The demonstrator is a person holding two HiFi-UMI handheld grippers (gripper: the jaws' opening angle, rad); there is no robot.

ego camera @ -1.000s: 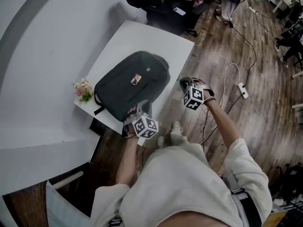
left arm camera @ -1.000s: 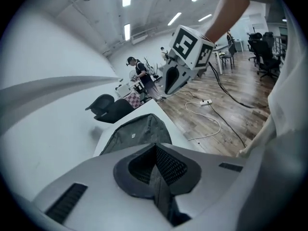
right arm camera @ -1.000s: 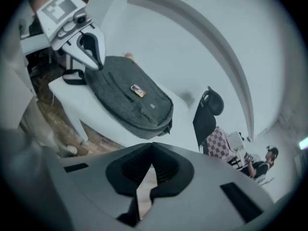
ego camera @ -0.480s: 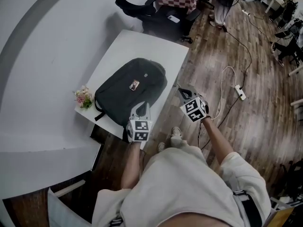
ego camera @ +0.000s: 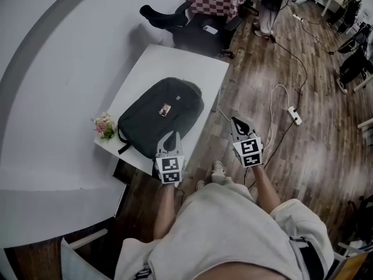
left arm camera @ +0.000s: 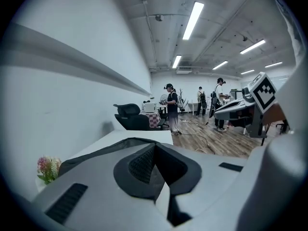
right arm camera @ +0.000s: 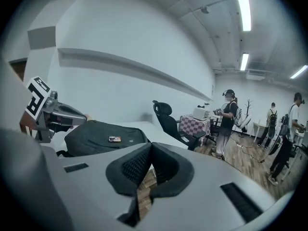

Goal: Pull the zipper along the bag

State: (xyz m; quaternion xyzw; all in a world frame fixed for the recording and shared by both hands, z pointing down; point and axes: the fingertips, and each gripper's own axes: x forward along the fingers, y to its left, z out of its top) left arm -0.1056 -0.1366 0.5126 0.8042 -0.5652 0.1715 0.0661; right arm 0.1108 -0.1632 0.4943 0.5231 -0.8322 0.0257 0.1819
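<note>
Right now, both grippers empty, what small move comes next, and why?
Probably open the left gripper and ease it onto the backpack: its jaws are shut on nothing at the bag's near edge, while the right gripper hangs shut over the floor.

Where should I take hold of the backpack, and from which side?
Probably its near edge, from the front of the table: the backpack lies flat, front panel up, with that edge right before the left gripper. The zipper pull is too small to pick out.
</note>
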